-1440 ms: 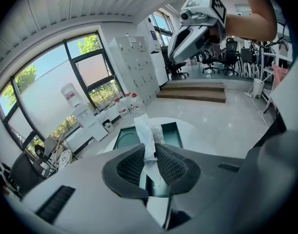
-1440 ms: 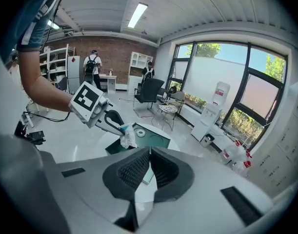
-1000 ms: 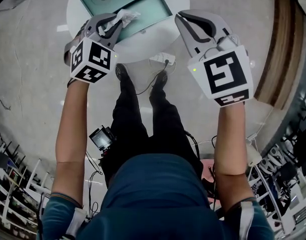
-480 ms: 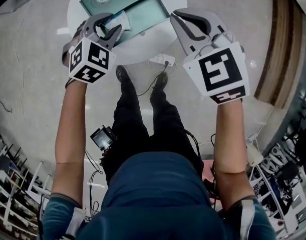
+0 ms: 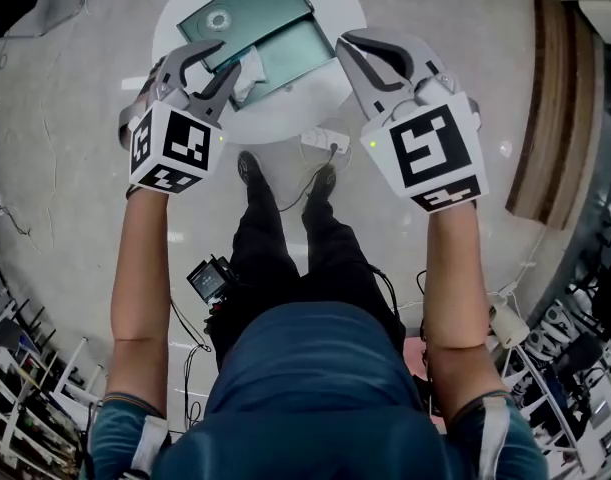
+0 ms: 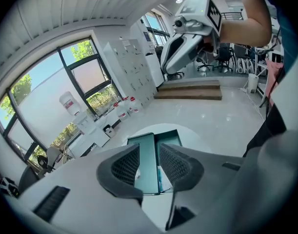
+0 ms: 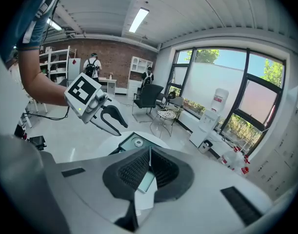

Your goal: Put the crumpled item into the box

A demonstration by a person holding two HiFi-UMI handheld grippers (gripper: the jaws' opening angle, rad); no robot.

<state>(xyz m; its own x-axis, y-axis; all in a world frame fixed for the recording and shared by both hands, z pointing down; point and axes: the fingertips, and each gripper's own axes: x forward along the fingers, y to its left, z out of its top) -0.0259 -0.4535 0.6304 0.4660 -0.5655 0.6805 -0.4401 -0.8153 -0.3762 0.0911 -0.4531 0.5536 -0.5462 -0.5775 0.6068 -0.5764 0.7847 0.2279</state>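
Left gripper (image 5: 235,56) has drawn back, empty jaws closing; right gripper (image 5: 347,43) clenched; crumpled item (image 5: 247,74), seemingly in box (image 5: 300,48), could spring out unfolding.

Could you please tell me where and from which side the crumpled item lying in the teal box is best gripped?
Take the crumpled item by its bunched upper folds, coming straight down from above. It lies low inside the open teal box, close to one end wall, so the walls would probably block a sideways approach.
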